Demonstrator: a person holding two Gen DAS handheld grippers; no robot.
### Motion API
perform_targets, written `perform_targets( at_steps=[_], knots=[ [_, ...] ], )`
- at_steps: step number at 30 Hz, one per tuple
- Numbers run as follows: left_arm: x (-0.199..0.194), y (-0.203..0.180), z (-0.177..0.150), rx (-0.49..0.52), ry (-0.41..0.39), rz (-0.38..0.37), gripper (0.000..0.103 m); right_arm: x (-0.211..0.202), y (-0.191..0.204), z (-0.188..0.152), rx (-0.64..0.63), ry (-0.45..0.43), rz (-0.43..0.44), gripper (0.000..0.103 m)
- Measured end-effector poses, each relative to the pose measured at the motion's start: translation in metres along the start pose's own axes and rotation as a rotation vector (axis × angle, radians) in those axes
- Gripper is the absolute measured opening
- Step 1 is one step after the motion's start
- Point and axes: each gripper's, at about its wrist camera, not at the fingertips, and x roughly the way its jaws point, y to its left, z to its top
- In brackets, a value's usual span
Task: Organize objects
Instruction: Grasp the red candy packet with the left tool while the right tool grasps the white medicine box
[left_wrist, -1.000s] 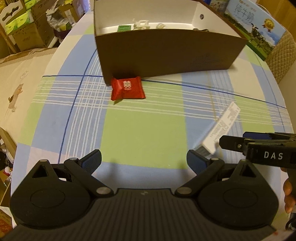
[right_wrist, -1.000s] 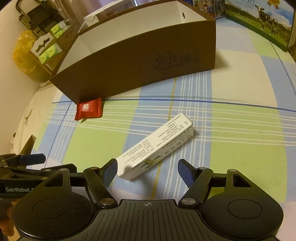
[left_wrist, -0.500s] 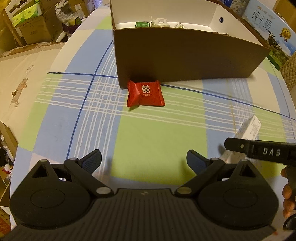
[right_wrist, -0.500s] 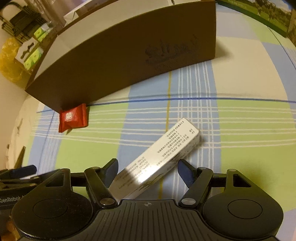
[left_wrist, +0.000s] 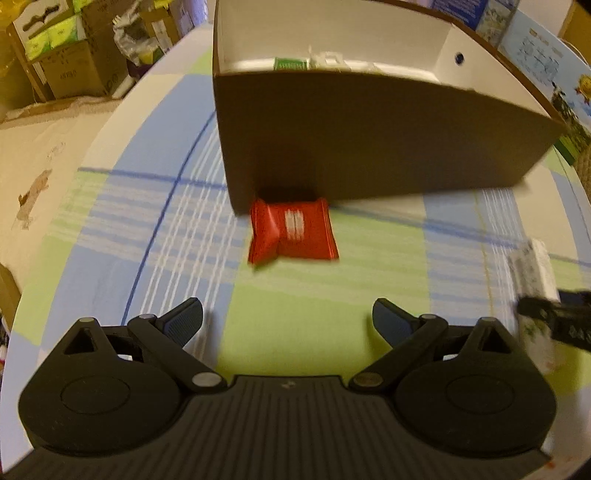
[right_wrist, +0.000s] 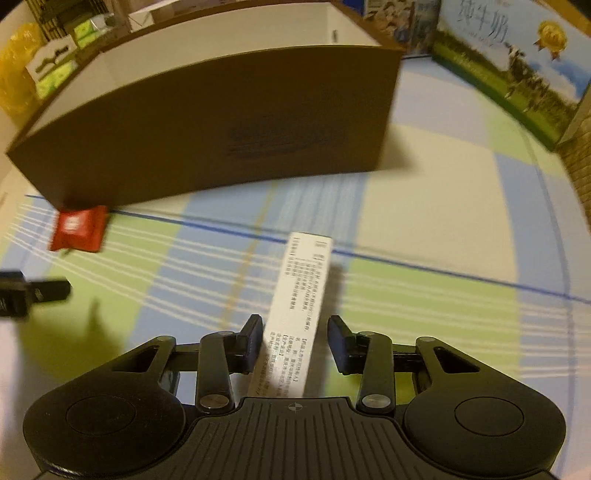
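A red candy packet (left_wrist: 293, 230) lies on the checked tablecloth against the front wall of a brown cardboard box (left_wrist: 369, 140). My left gripper (left_wrist: 288, 319) is open and empty, a short way in front of the packet. A long white printed carton (right_wrist: 299, 314) lies between the fingers of my right gripper (right_wrist: 295, 341), whose jaws are narrowed around it with small gaps at each side. The packet (right_wrist: 79, 229) and box (right_wrist: 221, 125) also show in the right wrist view. The carton (left_wrist: 533, 291) shows at the right edge of the left wrist view.
The box holds several small items, including a green one (left_wrist: 290, 63). A milk carton case (right_wrist: 517, 66) stands at the back right. Cardboard boxes (left_wrist: 70, 55) are stacked beyond the table's left edge. The left gripper's finger (right_wrist: 37, 291) shows at the right wrist view's left edge.
My left gripper has moved forward toward the red packet. My right gripper has moved over the white carton, turned in line with it, and its jaws have narrowed around it.
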Motion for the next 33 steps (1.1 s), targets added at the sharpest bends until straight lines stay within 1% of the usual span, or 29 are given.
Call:
perform_targets(
  at_steps=[4,5,7,9,13,15,17,18,19,24,29,33],
  knots=[
    [0.014,0.002,0.016,-0.018,-0.050,0.010,0.094,-0.001,-0.011,0.001,0.026,-0.007,-0.016,0.036],
    [0.018,0.003,0.020,-0.023,-0.056,0.014,0.092,-0.001,-0.012,0.001,0.027,-0.011,-0.019,0.036],
    [0.025,0.003,0.026,-0.019,-0.064,0.019,0.085,-0.002,-0.012,0.001,0.020,-0.014,-0.016,0.036],
    [0.032,0.003,0.031,-0.014,-0.061,0.027,0.073,-0.004,-0.011,0.000,0.013,-0.021,-0.009,0.036],
    [0.037,-0.001,0.034,-0.004,-0.072,0.019,0.063,-0.006,-0.007,-0.001,-0.007,-0.027,0.004,0.036],
    [0.035,-0.003,0.032,0.012,-0.081,0.011,0.048,-0.006,-0.003,-0.002,-0.011,-0.026,0.009,0.036],
    [0.033,-0.005,0.029,0.026,-0.086,0.003,0.039,-0.007,-0.001,-0.003,-0.023,-0.027,0.010,0.032],
    [0.032,-0.004,0.027,0.031,-0.084,-0.001,0.037,-0.007,0.000,-0.004,-0.033,-0.027,0.010,0.027],
    [0.030,-0.004,0.025,0.030,-0.081,-0.006,0.036,-0.008,0.001,-0.005,-0.045,-0.029,0.012,0.023],
    [0.019,0.000,0.010,0.027,-0.062,-0.030,0.034,-0.011,0.007,-0.016,-0.092,-0.030,0.019,0.023],
    [0.003,0.000,-0.013,0.011,-0.034,-0.069,0.033,-0.019,0.011,-0.031,-0.094,-0.015,0.045,0.023],
    [-0.011,-0.007,-0.035,0.037,-0.015,-0.096,0.032,-0.028,0.017,-0.046,-0.108,-0.006,0.064,0.023]
  ],
)
